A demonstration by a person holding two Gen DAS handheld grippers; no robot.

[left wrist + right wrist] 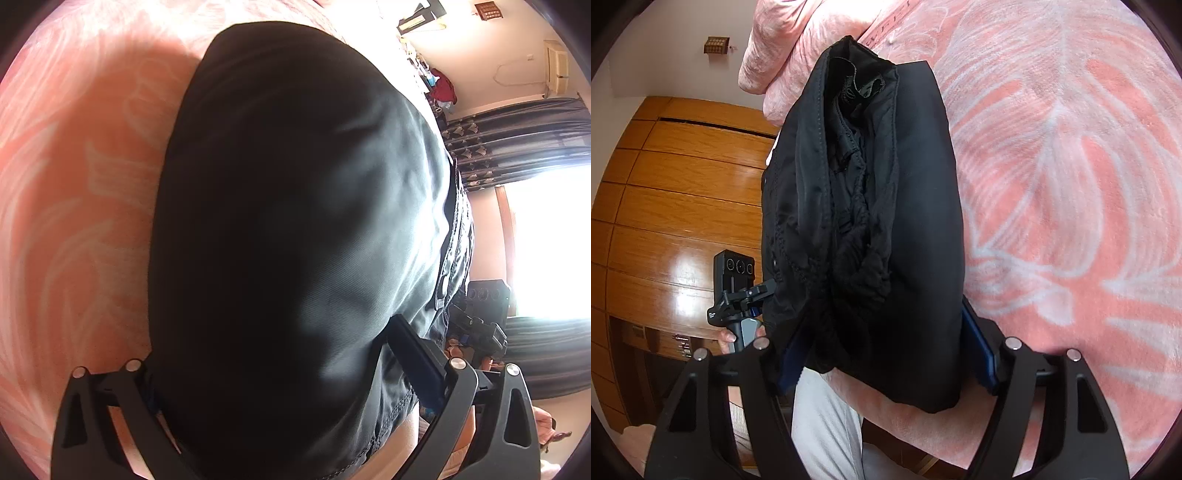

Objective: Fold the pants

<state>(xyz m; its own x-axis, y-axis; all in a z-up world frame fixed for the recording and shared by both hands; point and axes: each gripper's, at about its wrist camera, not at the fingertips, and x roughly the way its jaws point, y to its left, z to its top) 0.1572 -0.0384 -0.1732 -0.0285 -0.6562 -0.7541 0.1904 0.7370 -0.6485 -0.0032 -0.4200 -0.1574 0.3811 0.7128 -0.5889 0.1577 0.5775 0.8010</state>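
Pants (886, 221): black, folded bundle on bed, pink leaf-print bedspread (1071, 184). Right gripper (882, 354) fingers grasping its near end; left gripper (280, 387) fingers released, straddling cloth. Wooden wardrobe (683, 203) left; dark curtains (517, 140), bright window far right.

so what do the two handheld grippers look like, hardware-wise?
Both alike: the left gripper and right gripper have matte black linkage arms with triangular cut-outs, round silver pivot pins and dark blue finger pads. From the right wrist view, the left unit shows a black camera block above a grey handle.
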